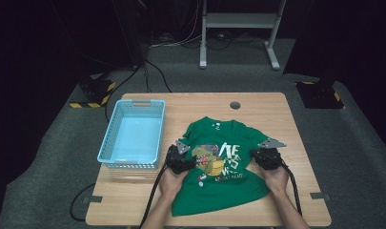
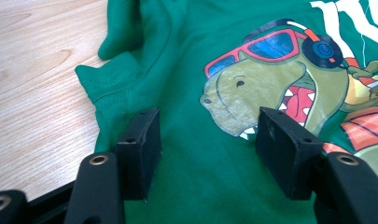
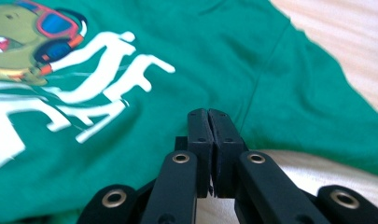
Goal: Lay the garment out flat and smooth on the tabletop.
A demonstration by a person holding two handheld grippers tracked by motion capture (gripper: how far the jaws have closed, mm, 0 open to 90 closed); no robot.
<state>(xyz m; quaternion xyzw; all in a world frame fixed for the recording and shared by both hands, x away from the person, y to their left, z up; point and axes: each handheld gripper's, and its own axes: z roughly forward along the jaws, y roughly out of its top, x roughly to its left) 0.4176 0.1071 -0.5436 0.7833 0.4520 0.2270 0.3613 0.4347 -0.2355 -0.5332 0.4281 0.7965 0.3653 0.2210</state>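
A green T-shirt (image 1: pixel 218 131) with a dinosaur print (image 2: pixel 252 93) lies face up on the wooden table (image 1: pixel 267 106). My left gripper (image 1: pixel 192 164) is at the shirt's left side, near the dinosaur. It (image 2: pixel 207 135) is open, low over the cloth, with the dinosaur's snout between the jaws and the crumpled left sleeve (image 2: pixel 114 79) just beyond. My right gripper (image 1: pixel 257 153) sits at the shirt's right edge. Its jaws (image 3: pixel 209 114) are pressed together, and I see no cloth between them. White lettering (image 3: pixel 107 70) lies ahead of it.
A light blue plastic basket (image 1: pixel 133 103) with nothing in it stands on the table's left part, beside the shirt. A round cable hole (image 1: pixel 235 105) is near the far edge. Beyond the table stands a grey metal frame (image 1: pixel 238 21) on dark carpet.
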